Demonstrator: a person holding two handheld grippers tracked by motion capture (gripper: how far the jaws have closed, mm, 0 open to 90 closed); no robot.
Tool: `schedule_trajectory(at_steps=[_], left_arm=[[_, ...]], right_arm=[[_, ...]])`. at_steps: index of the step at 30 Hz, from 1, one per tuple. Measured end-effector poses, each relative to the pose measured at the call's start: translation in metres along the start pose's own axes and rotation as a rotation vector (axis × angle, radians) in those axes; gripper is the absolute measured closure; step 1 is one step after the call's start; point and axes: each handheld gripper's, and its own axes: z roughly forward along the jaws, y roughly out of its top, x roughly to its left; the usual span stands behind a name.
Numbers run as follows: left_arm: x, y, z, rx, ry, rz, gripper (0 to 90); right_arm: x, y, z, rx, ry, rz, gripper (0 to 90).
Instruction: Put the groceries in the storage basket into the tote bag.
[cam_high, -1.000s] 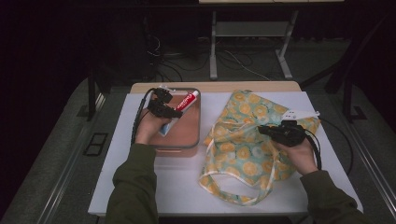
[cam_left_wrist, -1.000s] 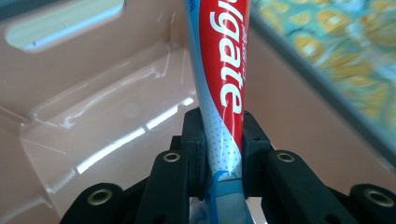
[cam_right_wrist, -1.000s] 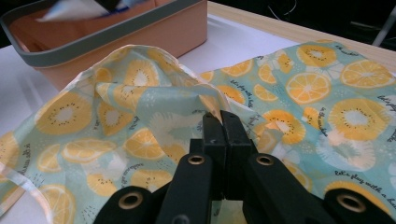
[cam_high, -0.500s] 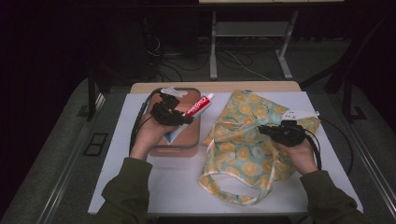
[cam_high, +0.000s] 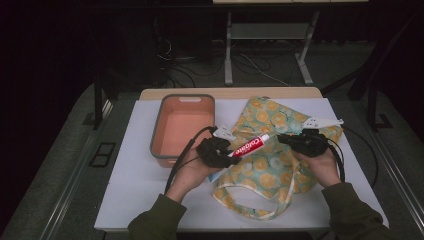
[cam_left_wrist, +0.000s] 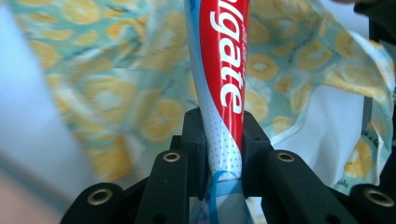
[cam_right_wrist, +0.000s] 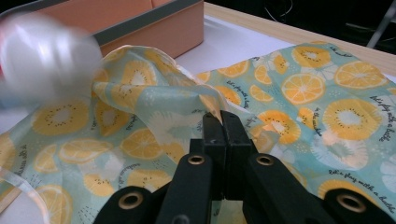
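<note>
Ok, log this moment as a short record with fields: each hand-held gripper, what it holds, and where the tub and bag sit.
left hand-held gripper: shut on the toothpaste tube, held over the bag's left edge
right hand-held gripper: shut on a fold of the fruit-print bag, lifting the fabric
bag: flat on the white table, strap loop toward the person
orange tub: left of the bag, nothing inside
tube cap end: points toward the right hand-held gripper

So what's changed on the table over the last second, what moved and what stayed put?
The left gripper, shut on the toothpaste tube, has carried it from over the orange bin rightward and nearer the person, to above the lemon-print bag. The bin stayed put, and the right gripper stays clamped on the bag's edge.
</note>
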Motion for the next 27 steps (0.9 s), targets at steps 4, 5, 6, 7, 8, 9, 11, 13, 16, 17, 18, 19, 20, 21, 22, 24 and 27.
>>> schedule_trajectory(at_steps=[4, 5, 6, 7, 8, 9, 11, 13, 16, 17, 18, 19, 20, 21, 22, 24, 27], left_arm=[[-0.007, -0.003, 0.03, 0.052, -0.01, 0.014, 76.0], [-0.009, -0.004, 0.037, 0.068, 0.0, 0.022, 76.0], [-0.01, -0.004, 0.044, 0.078, 0.002, 0.018, 76.0], [-0.011, -0.004, 0.05, 0.089, 0.004, 0.019, 76.0], [-0.011, -0.003, 0.056, 0.098, 0.008, 0.027, 76.0], [-0.012, -0.002, 0.062, 0.109, 0.008, 0.022, 75.9], [-0.013, -0.001, 0.072, 0.127, 0.025, 0.017, 75.9], [-0.012, -0.002, 0.081, 0.142, 0.028, 0.013, 75.8], [-0.012, -0.004, 0.089, 0.159, 0.032, 0.018, 75.5], [-0.012, -0.005, 0.089, 0.15, 0.029, 0.018, 75.1], [-0.013, -0.005, 0.09, 0.145, 0.031, 0.016, 75.1], [-0.013, -0.006, 0.09, 0.142, 0.031, 0.017, 74.5], [-0.013, -0.007, 0.09, 0.132, 0.031, 0.017, 73.0], [-0.012, -0.007, 0.09, 0.115, 0.028, 0.015, 71.5], [-0.011, -0.008, 0.089, 0.098, 0.018, 0.008, 68.6], [-0.011, -0.007, 0.084, 0.064, 0.035, 0.004, 53.5], [-0.012, -0.009, 0.067, 0.007, 0.03, 0.001, 41.7]], right_arm=[[0.0, 0.0, 0.0, -0.004, 0.002, 0.0, 89.9], [0.0, 0.0, -0.001, -0.004, 0.002, 0.001, 89.9], [0.0, 0.0, -0.001, -0.003, 0.002, -0.001, 89.9], [0.0, 0.0, -0.001, -0.004, 0.002, -0.002, 89.8], [0.0, 0.0, -0.001, -0.004, 0.003, -0.001, 89.8], [0.0, 0.0, 0.0, -0.004, 0.002, -0.001, 89.9], [0.0, 0.0, 0.0, -0.004, 0.003, -0.002, 89.8], [0.0, 0.0, 0.0, -0.004, 0.004, -0.002, 89.8], [0.0, 0.0, -0.001, -0.006, 0.006, -0.004, 89.8], [0.0, 0.0, -0.001, -0.006, 0.006, -0.004, 89.8], [0.0, 0.0, -0.001, -0.007, 0.006, -0.003, 89.8], [0.0, 0.0, -0.001, -0.006, 0.005, -0.003, 89.9], [0.0, 0.0, -0.001, -0.006, 0.005, -0.004, 89.8], [0.0, 0.0, -0.001, -0.005, 0.005, -0.004, 89.8], [0.0, 0.0, -0.001, -0.006, 0.006, -0.006, 89.8], [0.001, 0.0, -0.001, -0.006, 0.005, -0.006, 89.9], [0.001, 0.0, -0.001, -0.005, 0.006, -0.007, 89.8]])
